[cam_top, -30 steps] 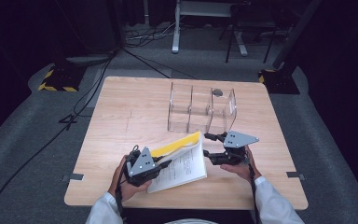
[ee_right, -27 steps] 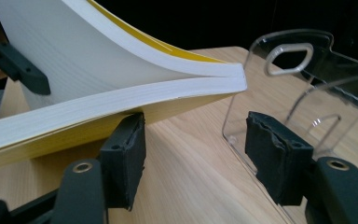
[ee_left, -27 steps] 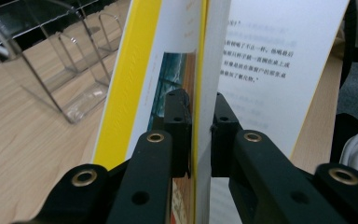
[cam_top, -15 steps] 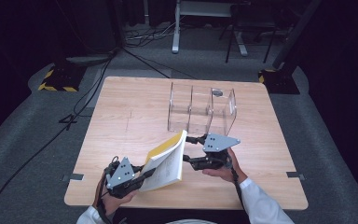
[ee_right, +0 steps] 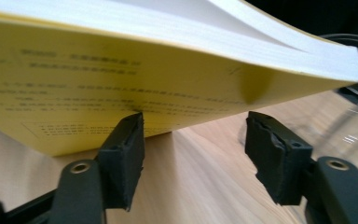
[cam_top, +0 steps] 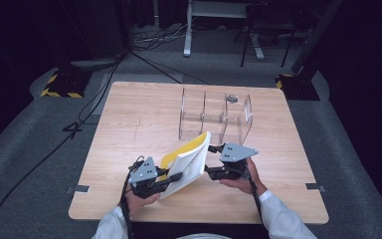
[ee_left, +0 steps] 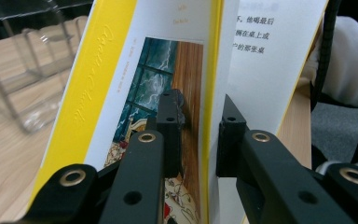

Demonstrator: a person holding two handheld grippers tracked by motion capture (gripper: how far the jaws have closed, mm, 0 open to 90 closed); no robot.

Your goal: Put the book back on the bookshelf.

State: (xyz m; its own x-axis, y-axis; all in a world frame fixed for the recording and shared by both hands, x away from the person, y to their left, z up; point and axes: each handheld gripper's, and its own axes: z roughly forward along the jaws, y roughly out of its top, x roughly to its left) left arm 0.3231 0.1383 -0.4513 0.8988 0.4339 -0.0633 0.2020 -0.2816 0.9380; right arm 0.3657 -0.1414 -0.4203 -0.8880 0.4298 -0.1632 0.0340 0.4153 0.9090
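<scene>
- Since a second earlier, the book (cam_top: 186, 162) had gone from lying nearly flat between our grippers to standing tilted on its lower edge, and our left gripper (cam_top: 171, 178) had dropped toward the bottom of the high view.
- Nearest us, low and left of centre in that view, the left gripper was clamped on the book; its jaws had just been easing slightly apart, yet in the left gripper view the black pads (ee_left: 170, 133) pressed a thin bundle of cover and pages.
- Our right gripper (cam_top: 208, 171) sat just right of the book, jaws spread; in the right gripper view the yellow back cover (ee_right: 98, 88) hung above the pads, perhaps brushing one, unpinched.
- The book was a soft paperback: matte yellow covers, an illustrated flap, a thick white page block, printed text.
- We judged the lift done, with carrying and slotting left.
- Beyond, centre of the frame, the clear plastic rack (cam_top: 214, 117) stood on the pale wood-grain table (cam_top: 129, 124), rigid, with upright dividers and empty.
</scene>
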